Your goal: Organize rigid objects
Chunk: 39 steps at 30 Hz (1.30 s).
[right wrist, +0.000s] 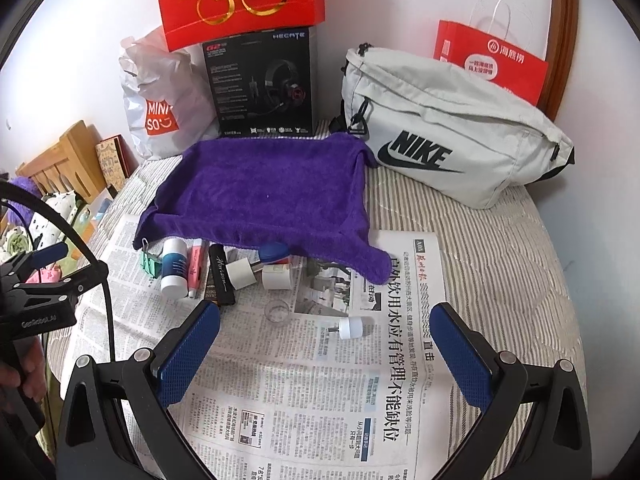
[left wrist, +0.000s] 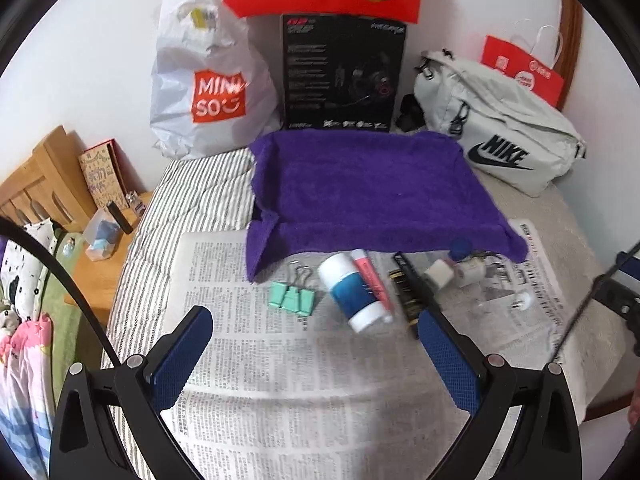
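Left gripper (left wrist: 316, 322): jaws spread wide, nothing between them; hovers low in the left wrist view over the newspaper, aimed at the row of small items, likely lining up a pick.

Right gripper (right wrist: 325, 318): also spread apart and empty; framed at the bottom of the right wrist view, with the small white cap roughly between the fingertips.

Newspaper (left wrist: 280, 380): spread flat across the striped bedding, probably as a clean work surface for the loose items.

Purple towel (left wrist: 368, 192): centre of frame, edges raised like a tray, so seemingly draped over a shallow container; probably the drop-off spot, no objects on it.

Mint binder clips (left wrist: 291, 298): lower centre, just beside the towel's near left corner.

White and blue bottle (left wrist: 354, 292): lying on its side, touching the pink tube (left wrist: 370, 276).

Black box lettered "Horizon" (right wrist: 221, 276): lying flat right of the pink tube.

White cubes and blue cap cluster (right wrist: 264, 266): tucked against the towel's near edge.

Small white cap (right wrist: 350, 327): alone, apart from the row.

Clear ring (right wrist: 277, 312): faint, hard to identify.

Progress: sorting appears not yet begun.
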Motion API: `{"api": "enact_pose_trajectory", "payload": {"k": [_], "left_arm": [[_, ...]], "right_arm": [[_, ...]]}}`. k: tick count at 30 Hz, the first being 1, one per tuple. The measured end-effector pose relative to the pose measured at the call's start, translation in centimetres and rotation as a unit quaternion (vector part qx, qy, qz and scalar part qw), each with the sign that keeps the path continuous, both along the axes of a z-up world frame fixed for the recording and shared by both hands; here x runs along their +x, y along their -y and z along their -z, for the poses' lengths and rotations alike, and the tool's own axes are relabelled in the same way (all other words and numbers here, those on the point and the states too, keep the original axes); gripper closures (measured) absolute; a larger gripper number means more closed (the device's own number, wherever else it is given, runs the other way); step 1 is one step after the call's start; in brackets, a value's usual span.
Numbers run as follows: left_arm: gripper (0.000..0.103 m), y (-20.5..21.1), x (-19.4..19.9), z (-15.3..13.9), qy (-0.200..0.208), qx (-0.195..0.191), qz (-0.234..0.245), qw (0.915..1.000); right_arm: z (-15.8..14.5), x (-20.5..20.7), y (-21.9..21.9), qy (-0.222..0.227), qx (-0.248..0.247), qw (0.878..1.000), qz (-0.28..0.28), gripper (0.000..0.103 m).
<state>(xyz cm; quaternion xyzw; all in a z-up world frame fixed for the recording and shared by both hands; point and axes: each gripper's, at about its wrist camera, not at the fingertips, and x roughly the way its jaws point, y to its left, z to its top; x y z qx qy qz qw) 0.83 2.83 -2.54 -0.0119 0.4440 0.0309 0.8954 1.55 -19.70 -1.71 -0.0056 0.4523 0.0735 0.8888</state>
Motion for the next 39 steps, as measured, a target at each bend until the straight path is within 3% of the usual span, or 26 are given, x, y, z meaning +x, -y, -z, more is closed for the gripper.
{"api": "enact_pose_trajectory", "payload": {"k": [7,13,18,23,28,30,34,39], "left_arm": [[0.000,-2.6,2.0,3.7,-0.015,-0.006,-0.016,0.9998],[0.005,-3.4,3.5,6.9,-0.017,0.012,0.013,0.9997],[0.015,-3.9,4.4,8.9,-0.015,-0.016,0.050,0.9985],[0.016,-3.8,4.8,10.4,-0.017,-0.025,0.070,0.9971],[0.027,-2.8,5.4,10.8,-0.017,0.008,0.086,0.9961],[0.044,-2.8,5.4,10.7,-0.013,0.003,0.093,0.9956],[0.063,-2.7,5.5,10.7,-0.001,-0.003,0.095,0.9955],[0.063,-2.5,4.7,10.7,-0.004,-0.004,0.099,0.9951]], "right_arm": [[1.7,0.8,0.1,-0.020,-0.003,1.000,-0.005,0.000],[3.1,1.5,-0.2,-0.033,-0.019,0.999,-0.008,0.000],[4.2,1.9,-0.1,-0.048,-0.028,0.998,0.000,0.000],[5.2,2.2,0.2,-0.060,-0.031,0.998,0.006,0.000],[6.7,2.9,0.4,-0.075,-0.036,0.996,0.007,0.000],[7.2,3.1,0.6,-0.081,-0.037,0.996,0.007,0.000],[8.0,3.6,0.9,-0.087,-0.038,0.995,0.007,0.000],[9.0,4.4,1.6,-0.093,-0.031,0.995,0.013,0.000]]}}
